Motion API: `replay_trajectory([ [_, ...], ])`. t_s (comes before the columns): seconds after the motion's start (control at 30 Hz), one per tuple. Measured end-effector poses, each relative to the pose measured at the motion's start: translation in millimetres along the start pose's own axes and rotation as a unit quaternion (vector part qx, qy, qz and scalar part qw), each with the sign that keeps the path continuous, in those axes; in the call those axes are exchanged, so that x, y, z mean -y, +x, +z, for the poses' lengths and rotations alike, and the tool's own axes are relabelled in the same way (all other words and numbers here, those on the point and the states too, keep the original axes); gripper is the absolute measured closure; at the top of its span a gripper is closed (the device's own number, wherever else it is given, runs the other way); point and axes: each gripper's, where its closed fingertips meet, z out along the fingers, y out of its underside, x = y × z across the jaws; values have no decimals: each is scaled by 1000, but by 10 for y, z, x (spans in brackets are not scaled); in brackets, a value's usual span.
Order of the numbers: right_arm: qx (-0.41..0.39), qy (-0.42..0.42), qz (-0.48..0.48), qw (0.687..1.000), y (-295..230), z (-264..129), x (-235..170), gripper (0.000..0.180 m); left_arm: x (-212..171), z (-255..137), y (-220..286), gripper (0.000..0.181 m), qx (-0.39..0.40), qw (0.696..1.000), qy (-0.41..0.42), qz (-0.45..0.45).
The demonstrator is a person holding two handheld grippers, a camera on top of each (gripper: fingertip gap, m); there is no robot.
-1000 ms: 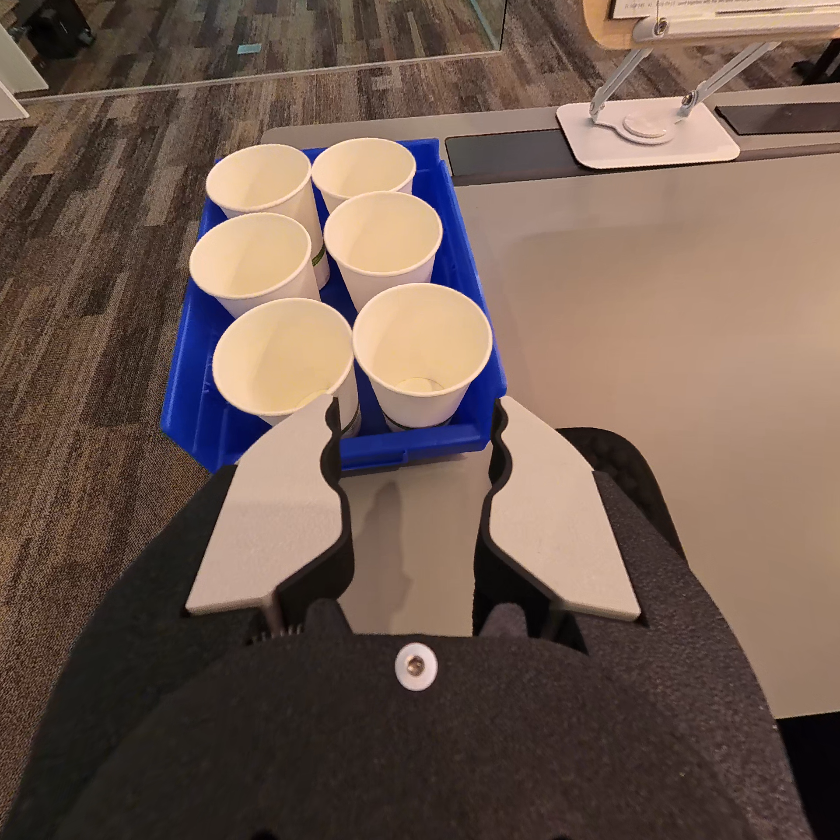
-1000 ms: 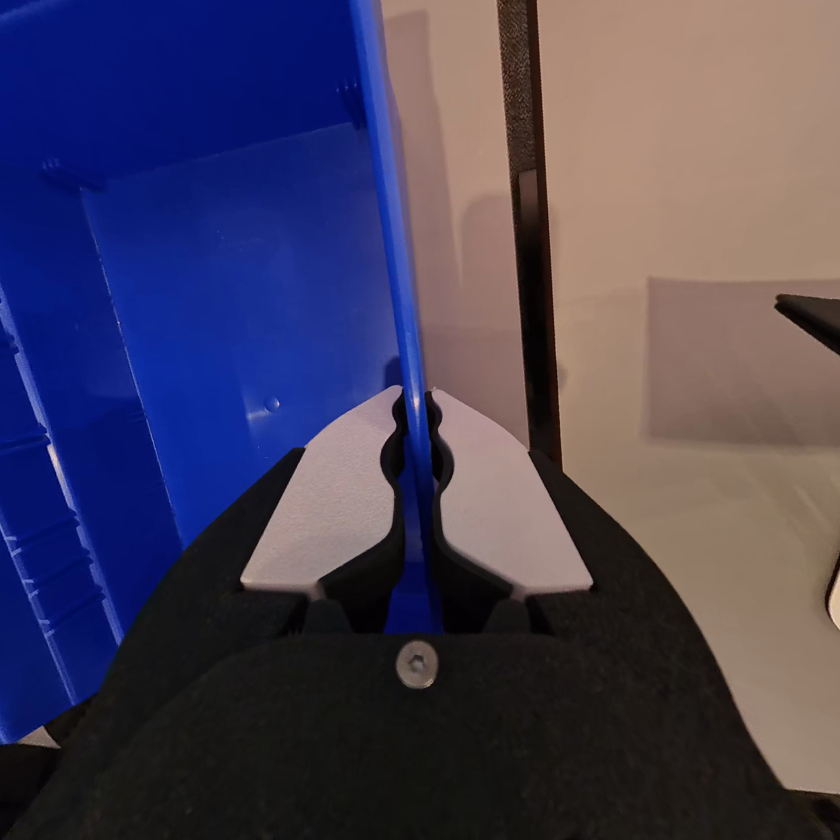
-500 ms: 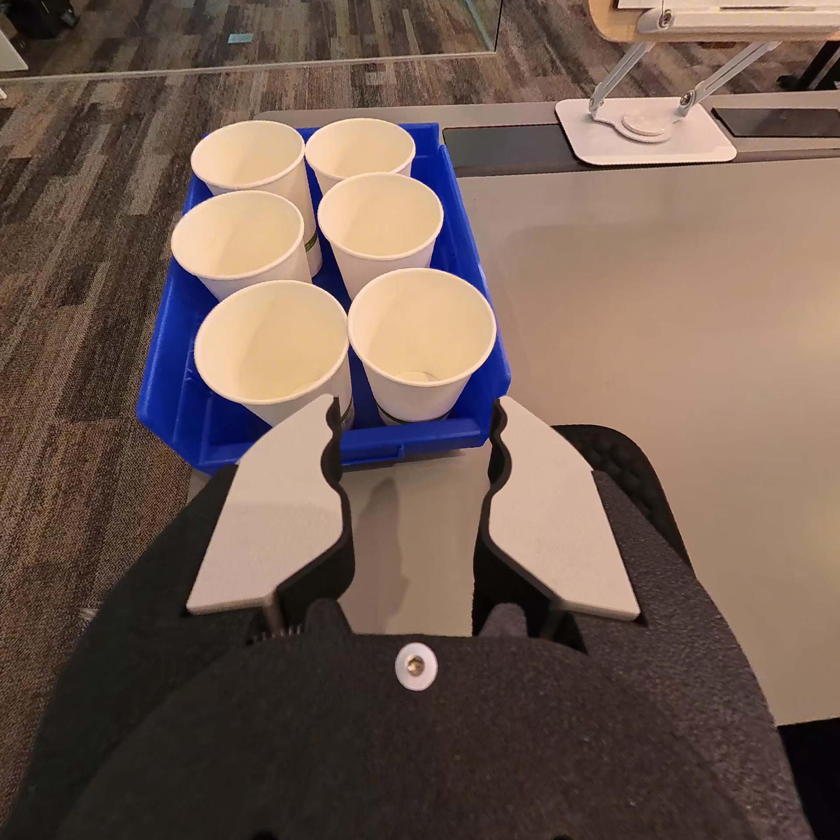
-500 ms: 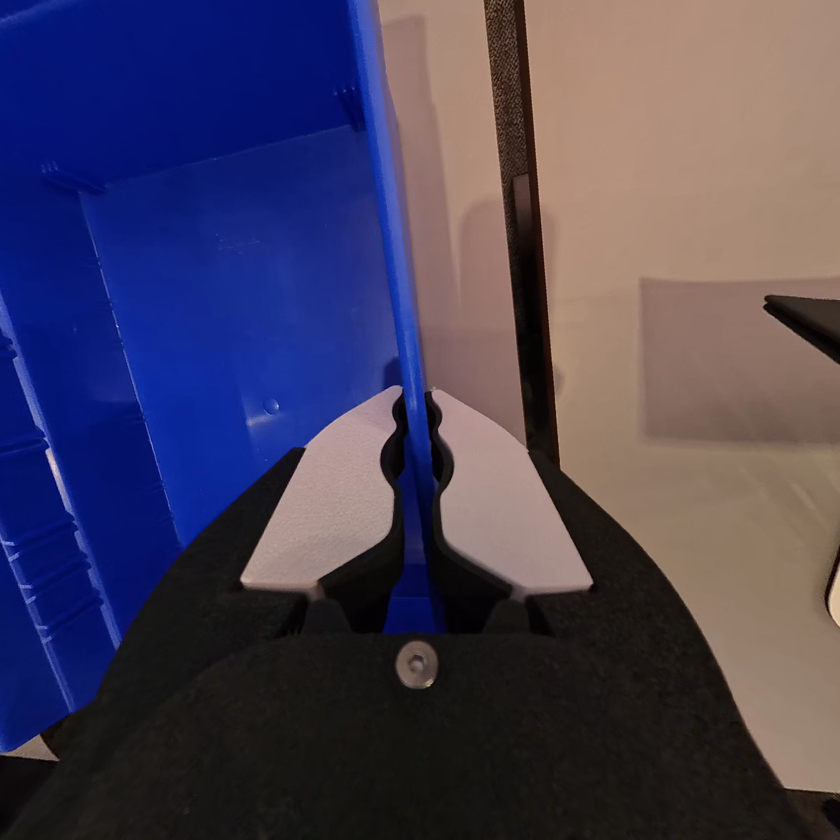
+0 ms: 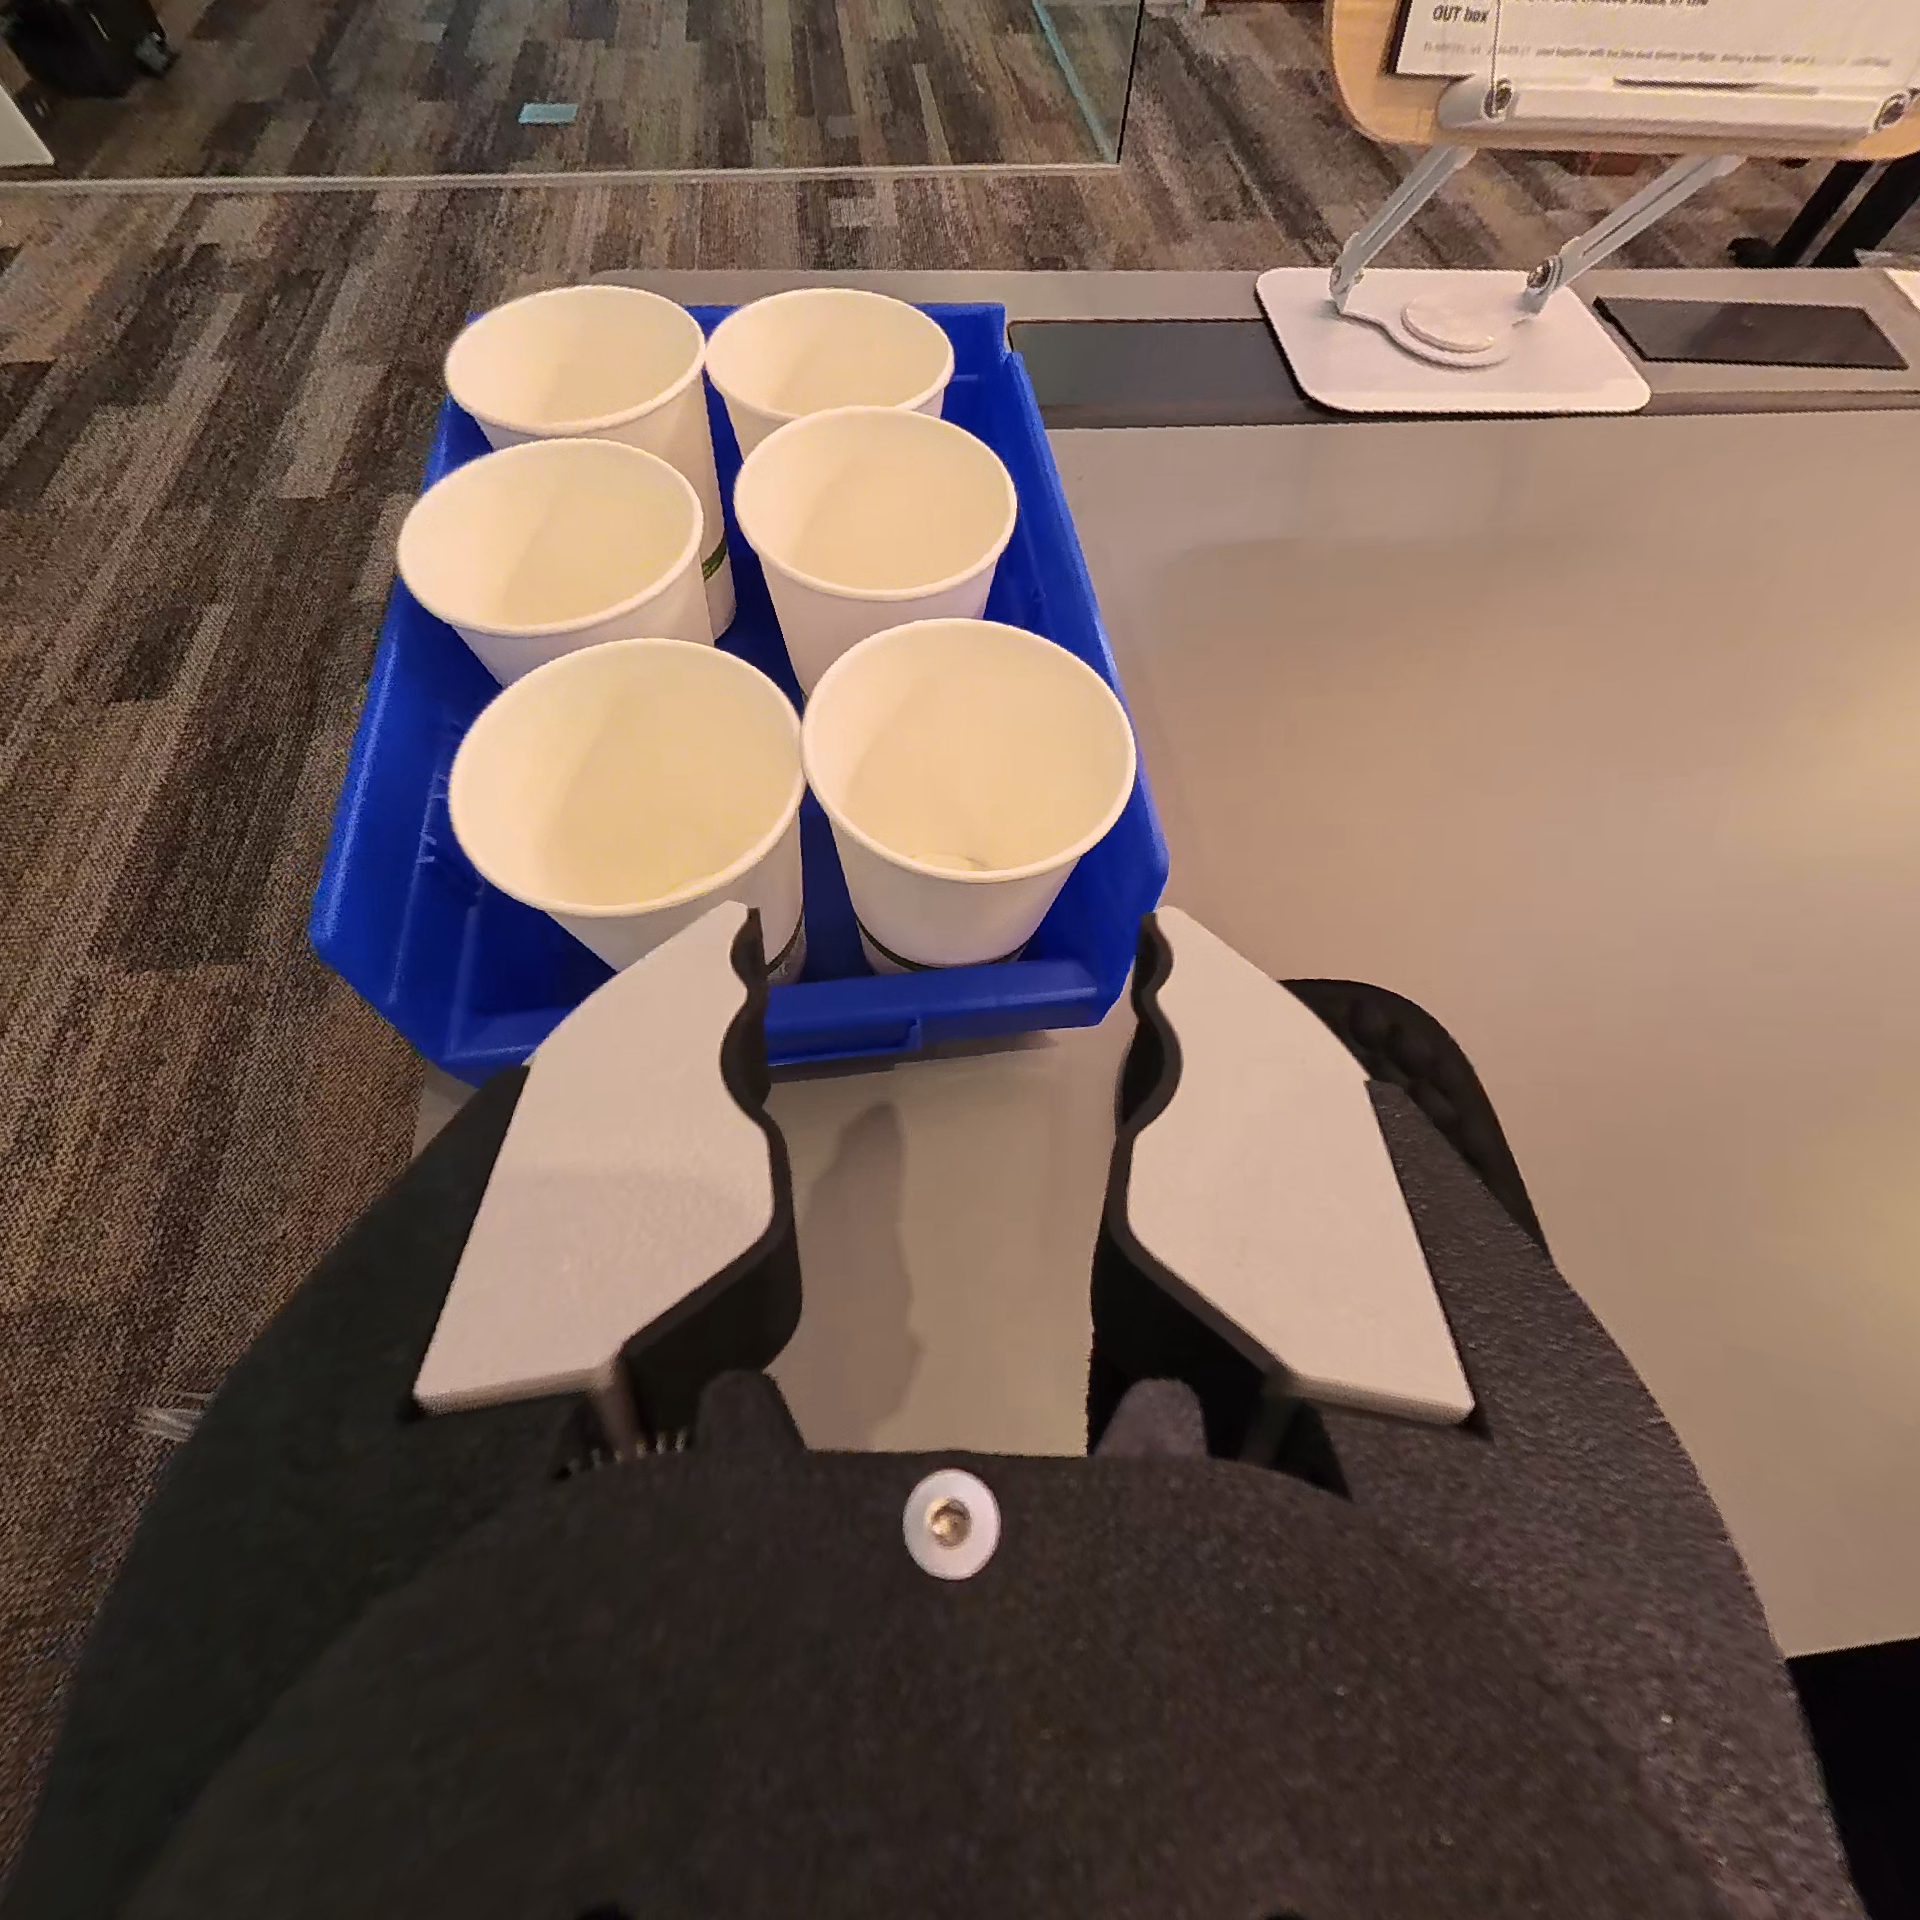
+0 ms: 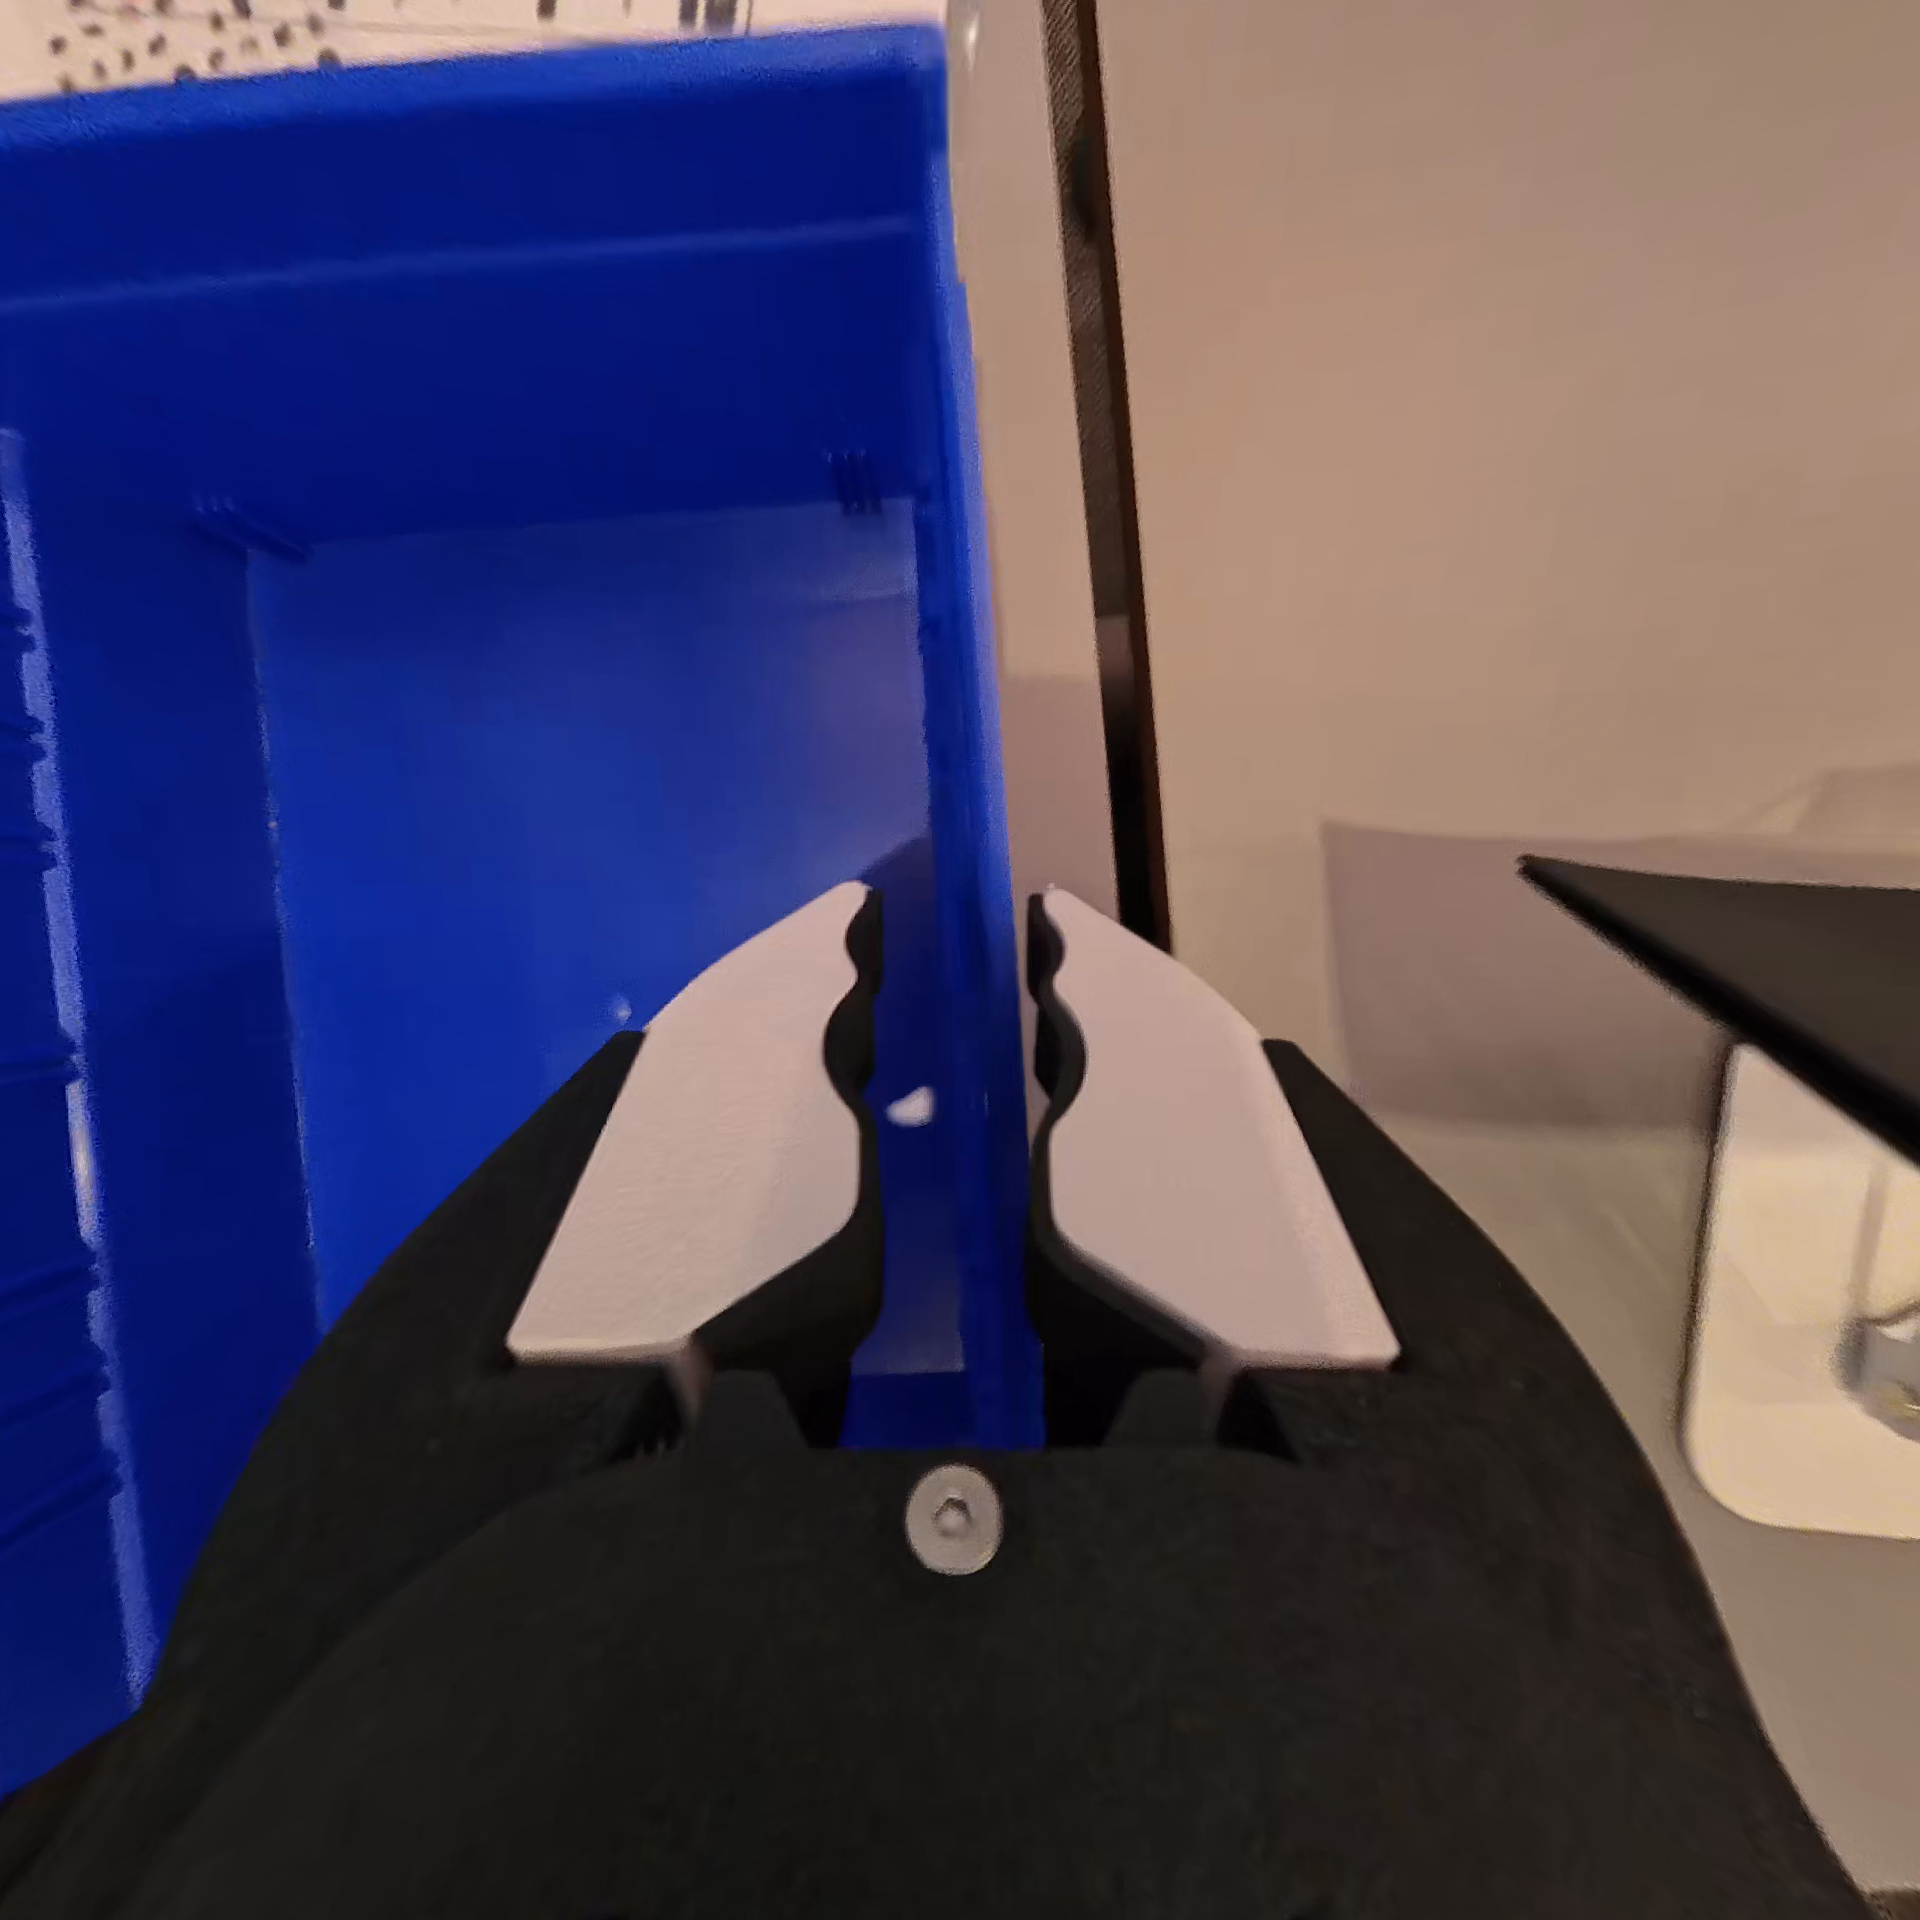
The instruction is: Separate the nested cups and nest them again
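Here, six white paper cups (image 5: pixel 966 790) sit in the blue plastic bin (image 5: pixel 935 1013), far-left tabletop (image 5: pixel 1455 831). They look light, crushable; I'd pinch a rim. Left tool (image 5: pixel 945 935) gapes empty; right tool (image 6: pixel 954 914) straddles a blue bin wall (image 6: pixel 966 727), slightly apart.

It looked like an office. A striped grey-brown carpet (image 5: pixel 208 727) covered the floor, and a glass partition (image 5: pixel 582 94) stood beyond the pale grey desk (image 5: pixel 1507 779). At the desk's far edge sat a white stand base (image 5: pixel 1455 343) with metal arms holding a wooden-backed board with a printed sheet (image 5: pixel 1621 62), beside dark inset panels (image 5: pixel 1756 330).
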Motion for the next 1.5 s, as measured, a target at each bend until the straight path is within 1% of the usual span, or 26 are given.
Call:
replay_trajectory([
  [0.1,-56,37,-39,997,22,-171,177,137,34,-32,8,112,-3,1000,11,0],
  [0.17,-113,62,-63,990,57,-332,313,121,66,-54,20,110,-5,1000,22,-1],
  [0.27,-170,115,-106,973,-50,-629,557,115,139,-89,47,109,-12,999,43,-5],
  [0.37,-186,185,-137,955,-338,-948,806,114,274,-128,121,107,-30,997,74,-11],
  [0.43,-161,236,-158,945,-643,-1127,936,115,399,-156,202,107,-48,994,100,-12],
  [0.5,-118,274,-178,938,-994,-1244,1012,116,525,-176,294,107,-65,990,122,-5],
  [0.63,-28,309,-188,932,-1650,-1341,1073,114,749,-194,531,108,-105,981,161,14],
  [0.7,24,332,-192,923,-2006,-1389,1089,118,827,-176,637,110,-120,978,172,20],
  [0.77,82,363,-189,909,-2380,-1467,1101,120,881,-140,727,111,-131,975,178,23],
  [0.83,139,401,-190,885,-2757,-1578,1114,125,917,-92,795,111,-137,974,178,25],
  [0.9,195,421,-205,862,-3138,-1668,1090,134,940,-36,841,111,-139,975,173,28],
  [0.93,213,428,-212,853,-3299,-1700,1087,134,953,-7,856,111,-139,975,169,29],
  [1.1,282,429,-254,820,-4030,-1828,1073,145,1027,140,863,109,-130,980,151,27],
  [1.2,320,412,-284,805,-4388,-1835,1040,151,1046,224,848,109,-118,983,141,29],
  [1.23,324,402,-296,803,-4472,-1795,1016,153,1045,241,854,109,-115,983,139,29],
  [1.33,312,373,-322,812,-4595,-1546,932,153,1033,263,889,110,-109,984,140,31],
  [1.43,306,356,-328,820,-4610,-1254,853,155,1012,275,892,110,-97,985,136,38],
  [1.5,312,326,-328,830,-4586,-1085,839,156,1020,265,897,110,-93,985,138,41],
])
